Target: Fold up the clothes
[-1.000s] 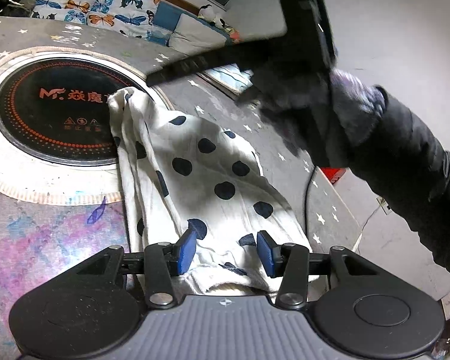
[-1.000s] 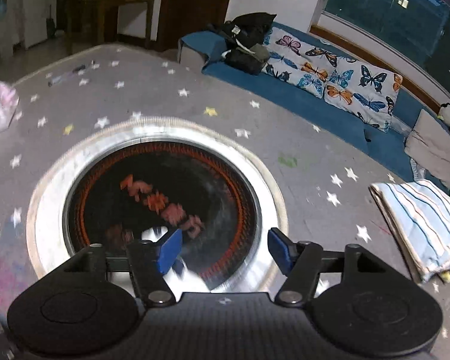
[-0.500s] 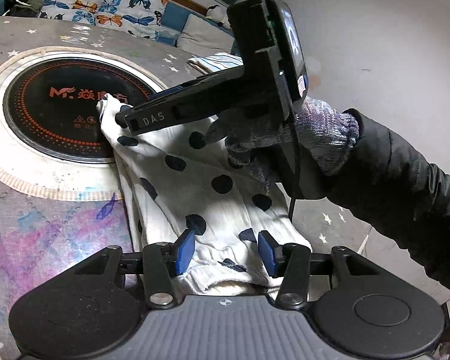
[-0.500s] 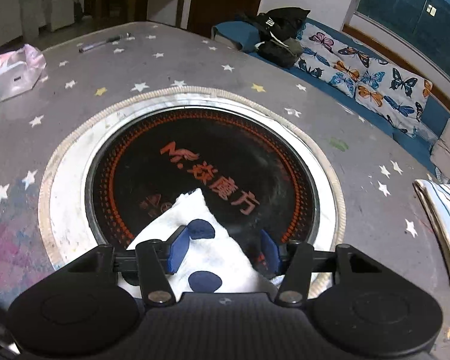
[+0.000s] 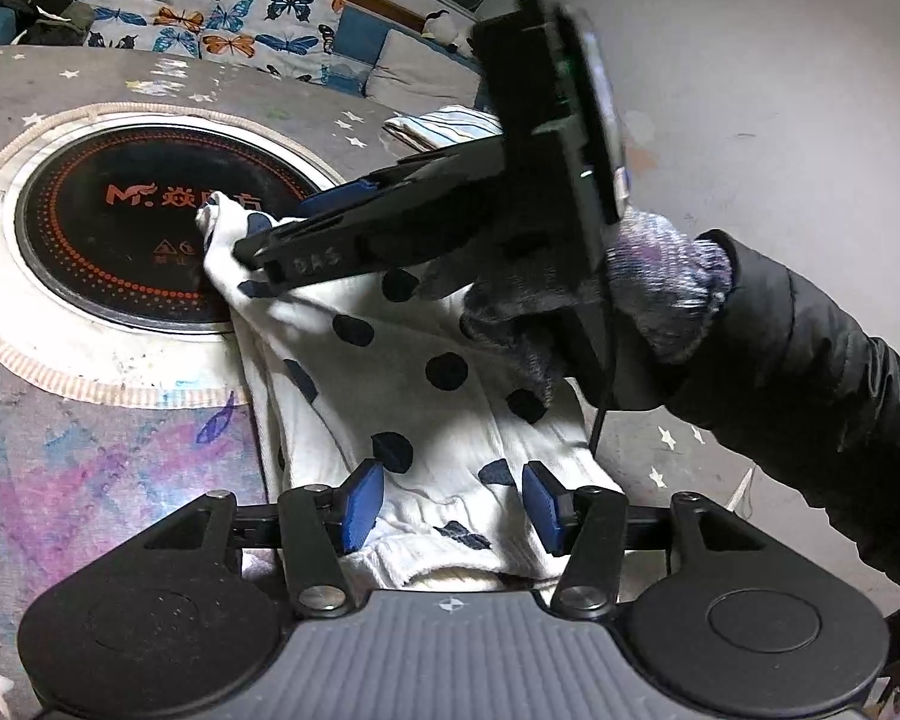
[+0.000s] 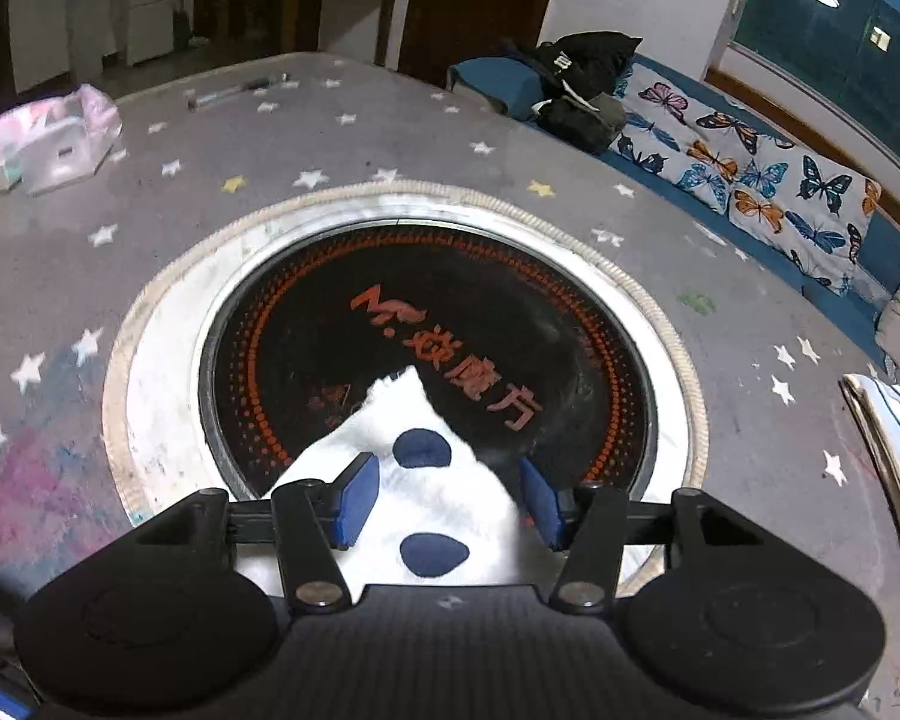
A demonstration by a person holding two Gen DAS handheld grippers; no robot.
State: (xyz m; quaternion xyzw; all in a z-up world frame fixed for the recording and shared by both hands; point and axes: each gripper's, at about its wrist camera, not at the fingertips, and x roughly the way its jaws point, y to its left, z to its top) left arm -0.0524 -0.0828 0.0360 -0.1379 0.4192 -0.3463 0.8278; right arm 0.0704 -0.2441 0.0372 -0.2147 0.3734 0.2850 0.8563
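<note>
Garment [image 5: 390, 384] lies across table [image 6: 330, 138], one end on cooktop [image 6: 306, 312].

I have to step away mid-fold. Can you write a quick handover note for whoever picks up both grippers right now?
Left hand-held gripper: open, over the near hem of the polka-dot garment.
Right hand-held gripper: open, straddling the garment's far tip, which lies on the black round cooktop.
Garment lies stretched across the star-print table. A striped cloth sits folded at the table's edge.
Done: garment laid out. Left: grasp both ends, then fold.
</note>
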